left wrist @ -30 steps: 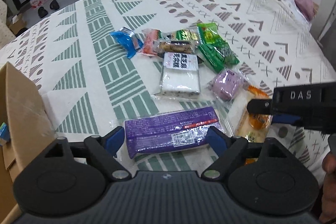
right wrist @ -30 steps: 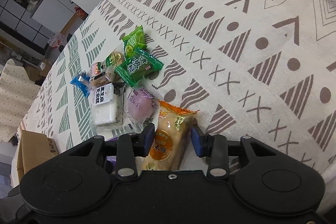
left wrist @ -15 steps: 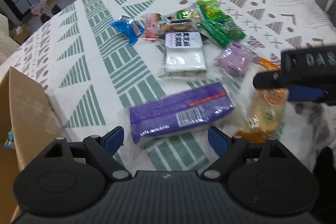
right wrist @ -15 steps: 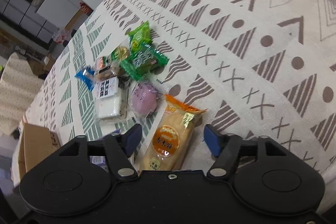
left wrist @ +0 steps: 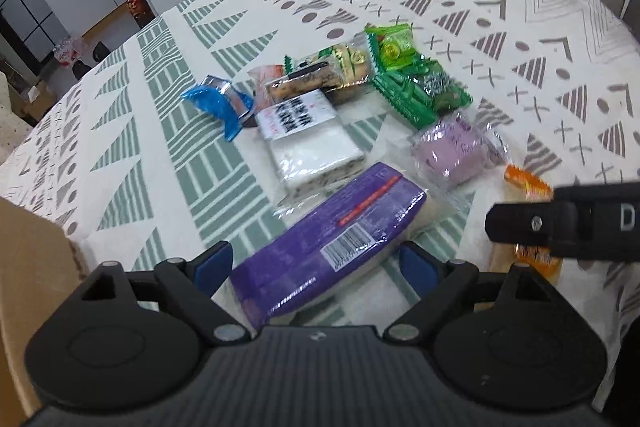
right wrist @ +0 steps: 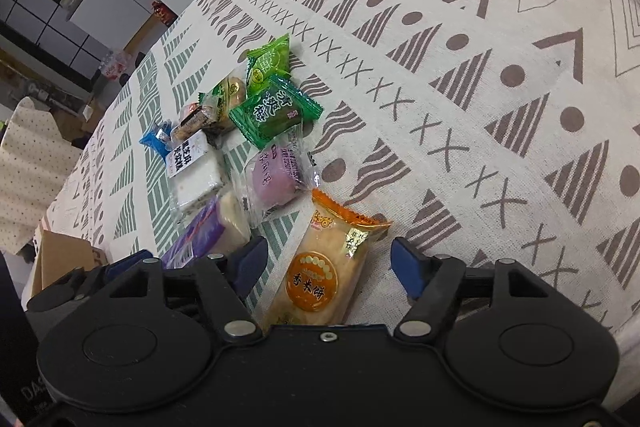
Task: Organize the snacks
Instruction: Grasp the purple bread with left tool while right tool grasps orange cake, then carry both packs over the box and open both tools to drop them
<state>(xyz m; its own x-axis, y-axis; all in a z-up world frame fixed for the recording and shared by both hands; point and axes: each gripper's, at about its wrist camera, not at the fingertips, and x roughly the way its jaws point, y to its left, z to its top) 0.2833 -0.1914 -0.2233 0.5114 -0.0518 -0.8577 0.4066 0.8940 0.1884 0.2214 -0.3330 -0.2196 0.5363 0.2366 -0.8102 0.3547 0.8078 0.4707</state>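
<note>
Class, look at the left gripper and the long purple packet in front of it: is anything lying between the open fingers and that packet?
Nothing visible does. The left gripper is open, and the purple packet already lies between its blue fingers. The white snack sits farther away, beyond the packet's far end.

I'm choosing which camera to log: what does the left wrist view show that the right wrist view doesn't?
Only left wrist: the purple pack's barcode face and the right hand-held gripper from the side.
Only right wrist: the orange packet's full label and a dotted cushion.
Both: the white cake, the green packets and the cardboard box.
</note>
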